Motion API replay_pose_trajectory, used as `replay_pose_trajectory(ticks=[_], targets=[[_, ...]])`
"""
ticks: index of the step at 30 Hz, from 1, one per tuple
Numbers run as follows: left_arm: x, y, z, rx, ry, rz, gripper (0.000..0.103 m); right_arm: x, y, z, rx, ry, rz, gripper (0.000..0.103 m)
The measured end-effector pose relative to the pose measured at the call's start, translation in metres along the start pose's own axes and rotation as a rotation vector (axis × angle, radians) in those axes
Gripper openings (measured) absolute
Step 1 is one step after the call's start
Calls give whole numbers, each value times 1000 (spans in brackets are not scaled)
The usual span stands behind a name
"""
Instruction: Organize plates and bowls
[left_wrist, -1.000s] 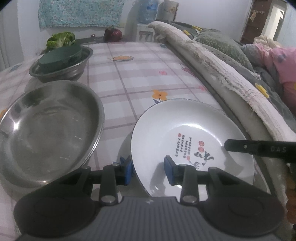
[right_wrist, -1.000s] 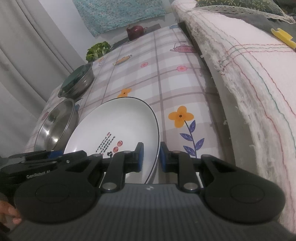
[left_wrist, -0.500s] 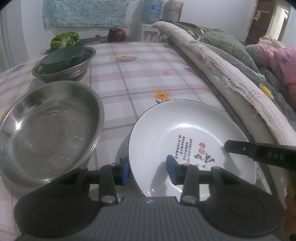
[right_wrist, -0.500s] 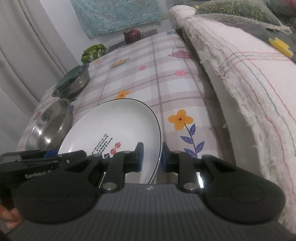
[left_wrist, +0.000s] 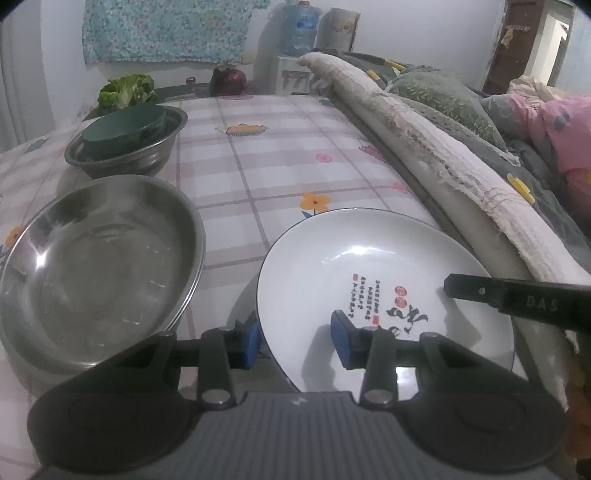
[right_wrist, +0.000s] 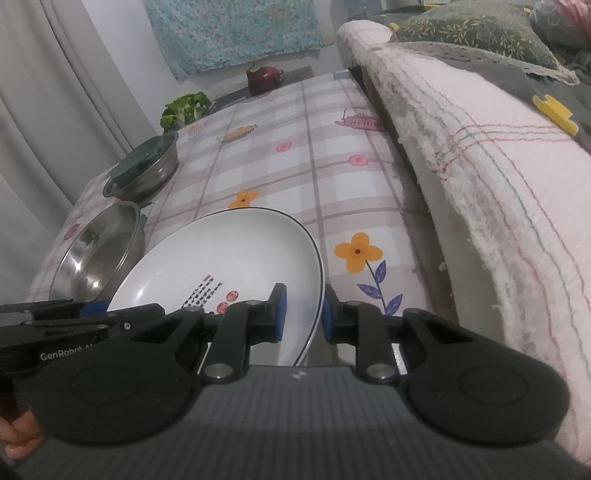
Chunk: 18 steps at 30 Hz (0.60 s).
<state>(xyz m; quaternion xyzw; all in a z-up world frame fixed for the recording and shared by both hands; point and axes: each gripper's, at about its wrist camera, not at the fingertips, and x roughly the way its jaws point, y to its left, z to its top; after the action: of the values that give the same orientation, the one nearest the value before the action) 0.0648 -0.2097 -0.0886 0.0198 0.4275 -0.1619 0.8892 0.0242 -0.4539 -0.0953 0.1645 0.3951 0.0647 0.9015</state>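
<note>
The white plate (left_wrist: 373, 266) is held off the tabletop (left_wrist: 280, 155) by two grips. The right hand-held gripper (right_wrist: 301, 314) is narrow, its blue pads pinched on the plate's right rim. The left hand-held gripper (left_wrist: 295, 338) straddles the rim on the opposite side, one pad under the edge and one over the well, with a visible gap at the inner pad, so it reads as partly open and not yet clamped.

To carry this well, I would close the left pads on the rim before moving, keep both wrists at one height so the plate does not twist between them, and lift clear of the steel basin (left_wrist: 96, 266) just left of the left hand-held gripper.

The plate is round, so it has no real long axis; it tilts, its far edge higher, face up. Its printed lettering runs away from the grippers. Farther ahead on the left, a green bowl (left_wrist: 123, 129) sits inside a steel bowl (left_wrist: 129, 158).
</note>
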Motion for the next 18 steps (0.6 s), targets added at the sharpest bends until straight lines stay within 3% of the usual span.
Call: replay_pose_trajectory(ticks=[18], targets=[[-12, -3, 5, -1, -38, -5, 40, -9, 2, 5, -5, -27, -4, 20]])
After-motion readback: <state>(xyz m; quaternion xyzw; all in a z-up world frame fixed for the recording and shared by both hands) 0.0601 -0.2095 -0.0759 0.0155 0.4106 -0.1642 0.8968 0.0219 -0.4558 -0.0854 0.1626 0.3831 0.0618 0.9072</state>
